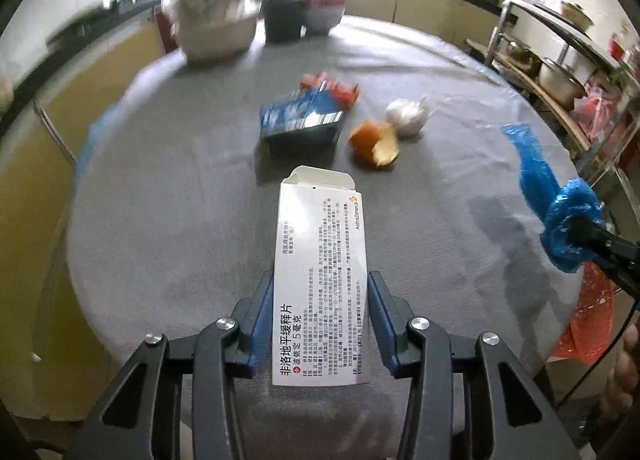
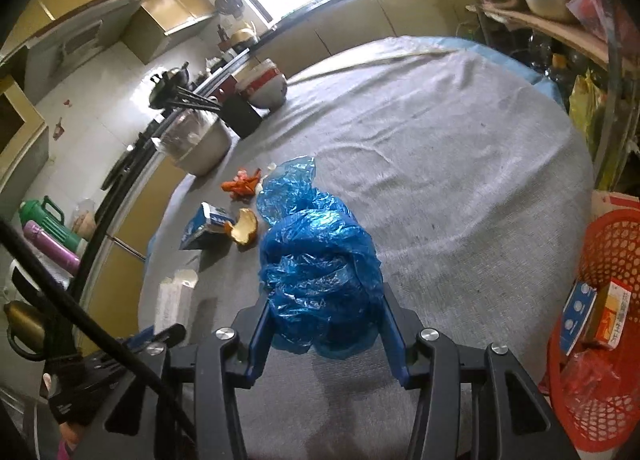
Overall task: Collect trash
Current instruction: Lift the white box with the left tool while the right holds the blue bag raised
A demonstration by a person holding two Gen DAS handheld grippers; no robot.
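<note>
- Left wrist view, going left to right: the left gripper [image 1: 320, 324] had its jaws clamped on one white medicine box [image 1: 320, 280], printed with Chinese text and the brand "AstraZeneca", held over the near edge of the grey-clothed tabletop [image 1: 160, 200].
- Toward the middle of the tabletop lay one blue carton [image 1: 300, 120], writing blurred, then one piece of orange peel [image 1: 374, 142] and one crumpled white wad [image 1: 408, 114] just beside it.
- At the tabletop's right edge the right gripper [image 2: 324, 320] had its jaws closed on one crumpled blue plastic bag [image 2: 320, 260].
- Right wrist view: one red basket [image 2: 600, 260] stood off the right edge, holding two boxes whose lettering could not be read.
</note>
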